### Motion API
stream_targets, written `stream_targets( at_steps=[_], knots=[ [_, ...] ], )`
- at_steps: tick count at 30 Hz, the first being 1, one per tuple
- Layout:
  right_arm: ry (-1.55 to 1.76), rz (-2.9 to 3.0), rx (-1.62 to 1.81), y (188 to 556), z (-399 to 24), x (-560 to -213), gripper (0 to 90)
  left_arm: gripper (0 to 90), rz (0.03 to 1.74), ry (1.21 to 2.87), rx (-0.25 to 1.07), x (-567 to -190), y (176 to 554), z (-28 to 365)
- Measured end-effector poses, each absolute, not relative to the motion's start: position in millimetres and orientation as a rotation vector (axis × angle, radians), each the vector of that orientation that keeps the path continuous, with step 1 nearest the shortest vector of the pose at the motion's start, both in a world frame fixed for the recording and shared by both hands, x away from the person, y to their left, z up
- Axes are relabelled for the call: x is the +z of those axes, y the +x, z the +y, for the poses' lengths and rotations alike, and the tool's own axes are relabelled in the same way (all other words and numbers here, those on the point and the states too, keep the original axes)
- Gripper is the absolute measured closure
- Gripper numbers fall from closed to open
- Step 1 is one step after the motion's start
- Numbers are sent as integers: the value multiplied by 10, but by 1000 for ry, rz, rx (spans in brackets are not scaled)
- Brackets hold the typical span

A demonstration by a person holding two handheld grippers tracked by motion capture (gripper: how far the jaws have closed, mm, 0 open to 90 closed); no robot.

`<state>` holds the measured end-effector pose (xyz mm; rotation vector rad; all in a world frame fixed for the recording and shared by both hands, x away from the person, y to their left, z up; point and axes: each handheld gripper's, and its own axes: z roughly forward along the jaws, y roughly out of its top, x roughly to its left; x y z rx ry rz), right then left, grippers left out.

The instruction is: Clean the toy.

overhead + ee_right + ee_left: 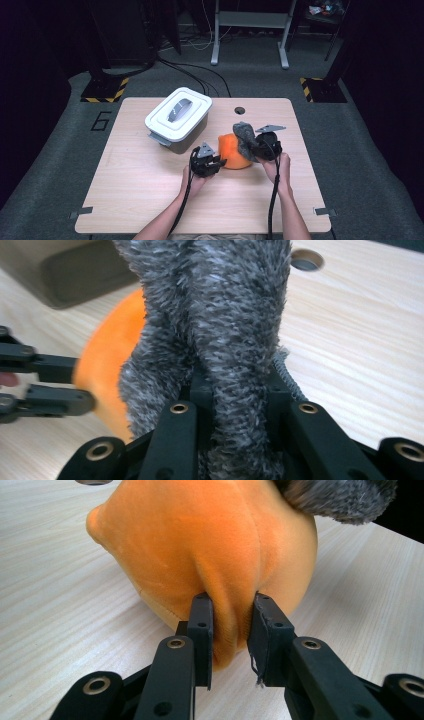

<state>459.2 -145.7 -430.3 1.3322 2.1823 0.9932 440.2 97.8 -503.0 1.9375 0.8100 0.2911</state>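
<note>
We hold an orange plush toy (pixel 234 151) on a wooden table (pixel 140 190) with two hand-held grippers. The left gripper (pixel 231 630) is clenched on a fold of the toy's orange fabric, which bulges up between its two black jaws; the rest of the orange body swells just beyond the jaw tips and rests on the table. The right gripper (pixel 235 390) is clamped on the toy's shaggy grey part (pixel 220 330), perhaps a tail or mane, though we cannot tell which from so close. That grey fur rises straight out from between its jaws, with the orange body just to their left.

In the high view both forearms come in low, side by side. The left hand (pixel 192 180) sits just short of the toy, its gripper pointing level across the table. The right hand (pixel 277 167) angles inward, its gripper (pixel 257 145) tipped towards the toy's top.

To do this step well, we judge both pinches should stay firm and move together, so the soft fabric doesn't slip. A white lidded storage box (pixel 178 118) stands beyond the left jaws, apart from the toy.
</note>
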Motion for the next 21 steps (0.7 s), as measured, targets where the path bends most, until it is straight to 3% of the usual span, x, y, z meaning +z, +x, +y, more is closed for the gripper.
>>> stream_targets(
  at_steps=[21],
  knots=[
    [1604, 2234, 798, 4809, -1843, -4920, 737, 727, 808, 1948, 294, -5045, 4404, 986]
  ],
)
